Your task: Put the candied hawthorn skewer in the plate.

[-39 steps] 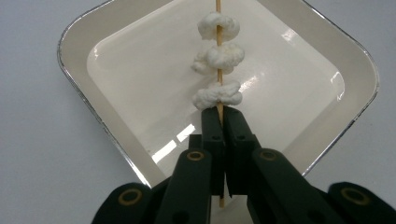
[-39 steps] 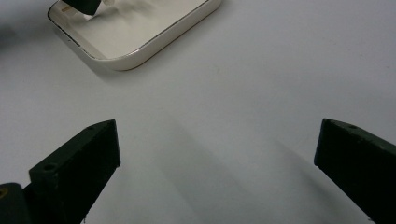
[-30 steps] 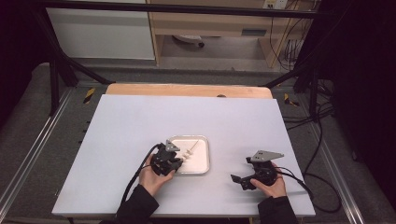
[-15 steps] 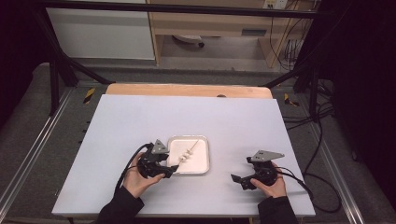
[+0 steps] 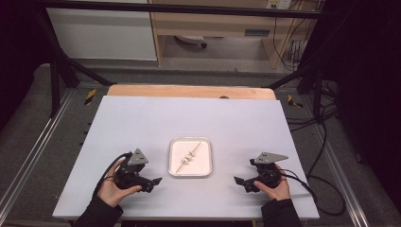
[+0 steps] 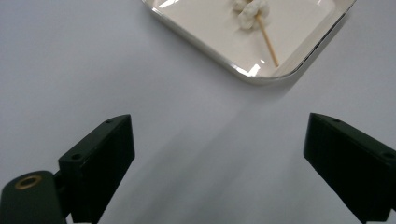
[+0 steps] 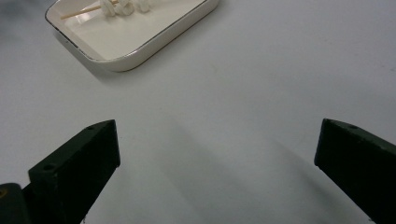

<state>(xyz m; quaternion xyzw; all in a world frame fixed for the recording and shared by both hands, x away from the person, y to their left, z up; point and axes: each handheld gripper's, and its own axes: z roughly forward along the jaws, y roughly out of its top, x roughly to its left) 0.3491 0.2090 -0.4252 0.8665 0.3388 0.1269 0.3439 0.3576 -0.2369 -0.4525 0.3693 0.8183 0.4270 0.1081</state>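
A white tray (image 5: 171, 158) sits mid-table and holds a wooden skewer (image 5: 191, 156) with small white pieces on it. My left gripper (image 5: 152, 184) rests on the table left of the tray, apart from it. Its jaws have just been opening and now stand wide, nothing between them. In the left gripper view the left gripper (image 6: 219, 126) faces the tray's rim (image 6: 261, 77), the skewer (image 6: 266, 39) and the white pieces (image 6: 250, 11). My right gripper (image 5: 242, 184) lies right of the tray, open and empty. The right gripper (image 7: 218, 127) looks toward the tray (image 7: 140, 53) and skewer (image 7: 84, 11).
The pale table top (image 5: 142, 123) ends at a wooden strip (image 5: 189, 91) along its far edge. Cables (image 5: 312, 189) trail off the table's right side. Metal rails (image 5: 28, 156) run along both sides of the table.
My left gripper has drawn back from the tray's left edge toward the left and its jaws have spread apart. The skewer stays in the tray. The right gripper has kept still.
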